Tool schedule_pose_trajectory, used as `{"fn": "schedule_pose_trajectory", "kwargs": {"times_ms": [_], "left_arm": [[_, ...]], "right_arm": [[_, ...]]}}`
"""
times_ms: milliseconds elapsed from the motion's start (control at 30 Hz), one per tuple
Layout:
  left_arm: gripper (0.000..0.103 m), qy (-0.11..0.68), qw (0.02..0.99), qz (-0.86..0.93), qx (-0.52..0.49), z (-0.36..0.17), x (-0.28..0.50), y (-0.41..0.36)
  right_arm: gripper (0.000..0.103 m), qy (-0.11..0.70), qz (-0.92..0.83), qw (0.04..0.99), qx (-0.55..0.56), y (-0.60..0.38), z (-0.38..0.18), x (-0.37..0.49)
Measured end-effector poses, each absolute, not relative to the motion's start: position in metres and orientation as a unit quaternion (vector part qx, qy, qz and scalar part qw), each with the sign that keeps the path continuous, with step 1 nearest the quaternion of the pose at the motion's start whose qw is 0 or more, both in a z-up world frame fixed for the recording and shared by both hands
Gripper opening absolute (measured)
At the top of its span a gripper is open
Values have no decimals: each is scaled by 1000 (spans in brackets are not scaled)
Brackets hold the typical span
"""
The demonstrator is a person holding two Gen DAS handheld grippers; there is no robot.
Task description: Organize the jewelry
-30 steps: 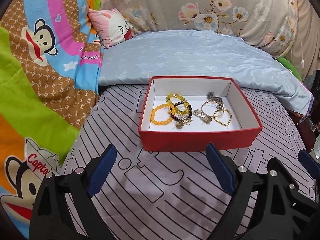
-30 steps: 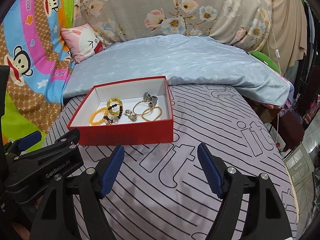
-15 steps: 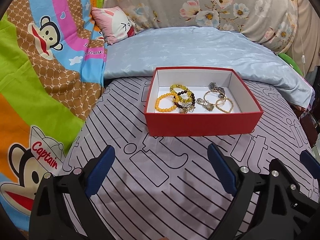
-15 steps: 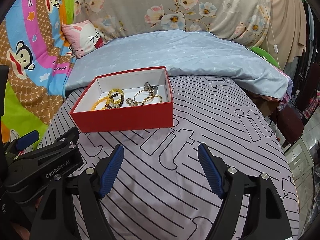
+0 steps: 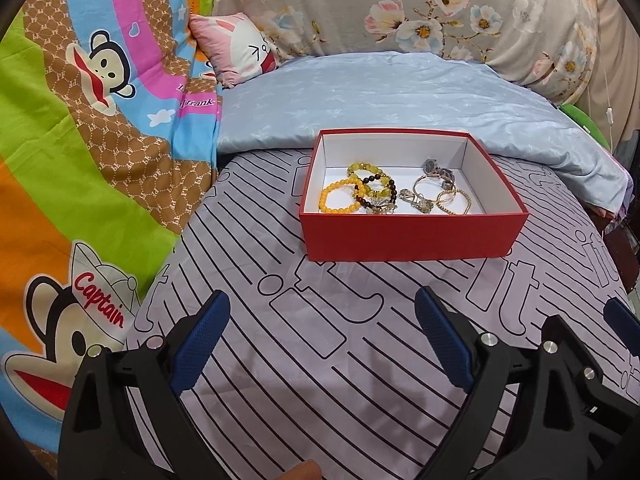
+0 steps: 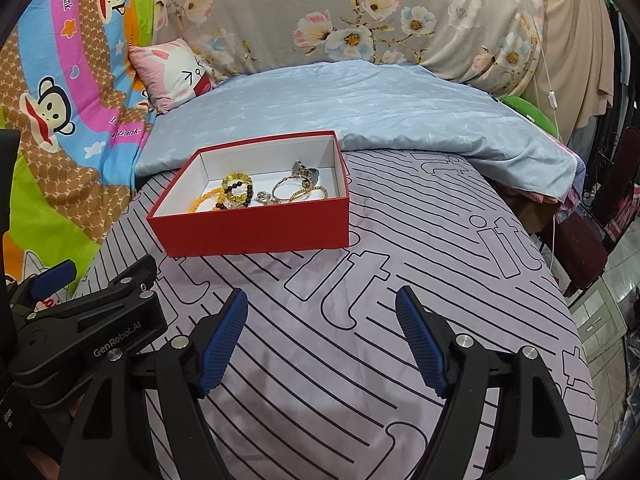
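A red box (image 5: 408,240) with a white inside stands on the striped bedsheet; it also shows in the right wrist view (image 6: 256,228). In it lie an orange bead bracelet (image 5: 338,200), a yellow bead bracelet (image 5: 366,172), a dark bead bracelet (image 5: 376,190), gold bangles (image 5: 452,198) and a watch (image 5: 438,168). My left gripper (image 5: 320,332) is open and empty, well short of the box. My right gripper (image 6: 322,328) is open and empty, also short of the box. The left gripper's body (image 6: 88,332) shows at the left of the right wrist view.
A light blue quilt (image 5: 380,96) lies behind the box. A cartoon monkey blanket (image 5: 80,152) rises on the left. A pink rabbit cushion (image 5: 236,48) and a floral pillow (image 5: 420,8) are at the back. The bed's edge (image 6: 560,280) falls off on the right.
Both grippers have drawn back from the box, which now looks smaller and farther away. Both stay open and empty. The jewelry has not moved.
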State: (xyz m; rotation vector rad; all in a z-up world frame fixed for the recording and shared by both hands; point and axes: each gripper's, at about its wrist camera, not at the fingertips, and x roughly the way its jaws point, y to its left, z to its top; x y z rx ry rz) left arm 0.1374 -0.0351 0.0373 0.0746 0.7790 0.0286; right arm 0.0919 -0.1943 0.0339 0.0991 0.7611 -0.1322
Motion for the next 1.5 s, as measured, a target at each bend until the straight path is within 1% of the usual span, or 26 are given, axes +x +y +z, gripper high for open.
{"fn": "schedule_pose_trajectory", "kwargs": {"times_ms": [1500], "left_arm": [[92, 385, 922, 32, 36, 35, 138, -33]], "right_arm": [[75, 377, -63, 923, 40, -194, 34, 94]]}}
